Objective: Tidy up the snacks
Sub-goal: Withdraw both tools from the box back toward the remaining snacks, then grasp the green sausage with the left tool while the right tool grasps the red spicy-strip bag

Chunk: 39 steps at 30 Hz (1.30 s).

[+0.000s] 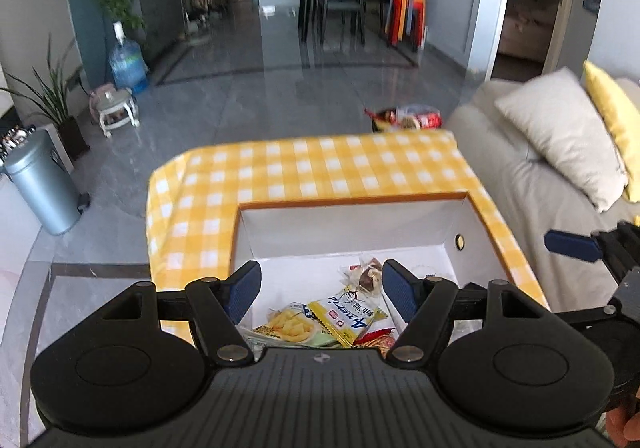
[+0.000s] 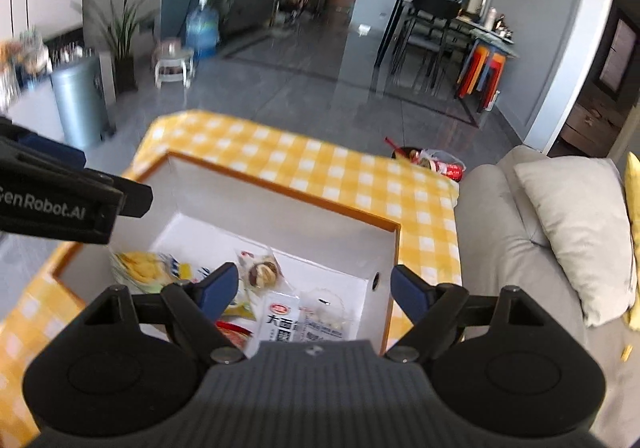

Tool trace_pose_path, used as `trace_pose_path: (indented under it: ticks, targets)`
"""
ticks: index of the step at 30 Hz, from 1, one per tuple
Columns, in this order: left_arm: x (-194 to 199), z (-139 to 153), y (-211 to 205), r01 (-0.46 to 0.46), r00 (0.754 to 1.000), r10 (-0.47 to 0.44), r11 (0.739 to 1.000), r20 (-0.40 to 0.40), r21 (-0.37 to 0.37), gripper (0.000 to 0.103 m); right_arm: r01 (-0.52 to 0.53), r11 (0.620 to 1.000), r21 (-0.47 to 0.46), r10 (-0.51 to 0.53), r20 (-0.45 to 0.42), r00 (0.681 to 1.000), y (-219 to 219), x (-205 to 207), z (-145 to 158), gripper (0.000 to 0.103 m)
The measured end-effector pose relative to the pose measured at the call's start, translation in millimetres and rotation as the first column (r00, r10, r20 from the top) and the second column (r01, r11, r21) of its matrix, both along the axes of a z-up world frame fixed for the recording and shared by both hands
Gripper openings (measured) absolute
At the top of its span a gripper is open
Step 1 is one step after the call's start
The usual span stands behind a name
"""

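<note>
Holding both tools wide open with nothing in them, my left tool (image 1: 322,290) and right tool (image 2: 314,294) hang over the white box (image 1: 460,224) where the snacks (image 1: 344,314) lie. Reaching down carelessly, I might crush a packet or bump the box wall.

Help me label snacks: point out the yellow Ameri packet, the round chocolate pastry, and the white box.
Yellow Ameri packet (image 1: 347,316), left wrist view, printed middle.
Round chocolate pastry (image 2: 262,272), right wrist view, its top.
White box (image 2: 280,226), right wrist view, far inner wall.
</note>
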<state>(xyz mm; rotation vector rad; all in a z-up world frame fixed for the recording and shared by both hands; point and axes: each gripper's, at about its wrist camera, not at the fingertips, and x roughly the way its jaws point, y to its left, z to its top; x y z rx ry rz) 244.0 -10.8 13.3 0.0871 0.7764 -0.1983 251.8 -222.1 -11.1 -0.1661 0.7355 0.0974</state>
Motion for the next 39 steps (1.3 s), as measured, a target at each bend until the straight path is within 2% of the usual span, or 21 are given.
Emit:
trace_pose_path:
  ticks: [5,10,17,22,28,33,39]
  targets:
    - [-38.4,8.1,6.1,-0.011,0.996,0.012,1.0,0.088,-0.003,0.082,0.029,0.995,0.098,-0.034,0.044,0.998,-7.1,-43.3,13.5,0.085]
    - [-78.7,4.8,9.4,0.004,0.989,-0.002,1.0,0.148,-0.008,0.082,0.051,0.991,0.121,-0.062,0.087,0.994,-7.9,-85.8,15.4,0.088]
    - [-127.4,-13.8,12.9,0.006,0.989,-0.004,1.0,0.151,-0.011,0.082,0.119,0.973,0.199,-0.136,0.077,0.988,-18.5,-140.1,1.6,0.088]
    - [-153.6,-30.5,17.1,-0.022,0.993,0.025,0.999,0.118,-0.028,0.082,0.174,0.966,0.19,-0.182,0.025,0.983,-24.7,-170.9,-17.1,0.087]
    - [-174.0,-56.5,23.0,-0.067,0.997,0.069,0.995,0.02,-0.069,0.081,0.195,0.964,0.179,-0.187,-0.058,0.981,-29.0,-199.4,-45.3,0.087]
    - [-186.9,-75.5,23.7,-0.066,0.997,0.063,0.995,-0.051,-0.069,0.079,0.256,0.944,0.209,-0.228,-0.149,0.962,-35.5,-218.5,-67.1,0.087]
    - [-194.4,-94.7,21.2,-0.052,0.99,0.041,0.995,-0.131,-0.08,0.076,0.296,0.931,0.215,-0.241,-0.248,0.938,-38.7,-226.8,-87.1,0.08]
